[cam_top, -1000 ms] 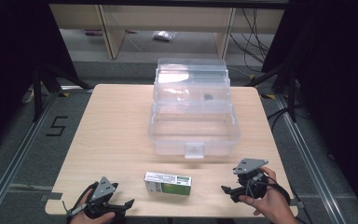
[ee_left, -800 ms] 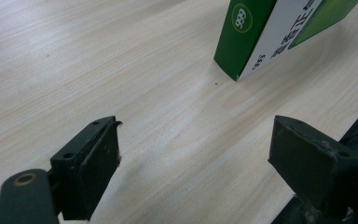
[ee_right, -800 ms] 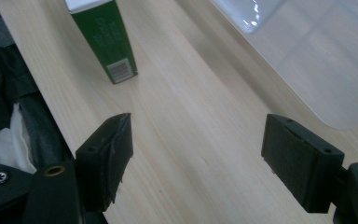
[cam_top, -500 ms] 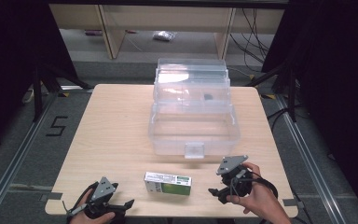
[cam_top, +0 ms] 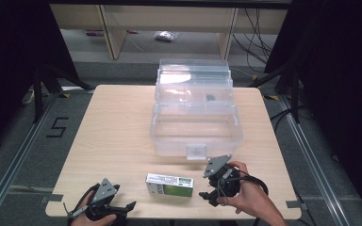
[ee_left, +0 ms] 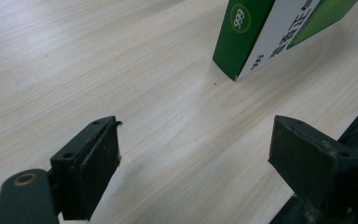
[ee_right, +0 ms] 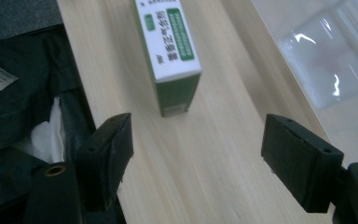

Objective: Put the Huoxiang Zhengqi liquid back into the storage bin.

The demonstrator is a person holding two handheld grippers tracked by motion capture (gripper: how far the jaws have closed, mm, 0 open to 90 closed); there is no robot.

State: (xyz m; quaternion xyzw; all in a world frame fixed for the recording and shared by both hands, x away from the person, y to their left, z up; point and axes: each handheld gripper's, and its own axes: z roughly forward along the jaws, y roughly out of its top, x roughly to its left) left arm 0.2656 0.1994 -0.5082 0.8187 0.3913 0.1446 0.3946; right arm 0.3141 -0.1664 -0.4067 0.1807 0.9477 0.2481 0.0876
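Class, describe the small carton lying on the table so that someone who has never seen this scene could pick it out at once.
Start at the light wooden table and find the big clear plastic box in its middle. Just in front of that box, near the table's near edge, lies a small carton on its side. It is the one green and white printed thing there, opaque where the box is see-through.

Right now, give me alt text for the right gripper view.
A green and white carton lies on the wooden table just ahead of the right gripper, whose black jaws stand open and empty. A clear plastic box sits at upper right.
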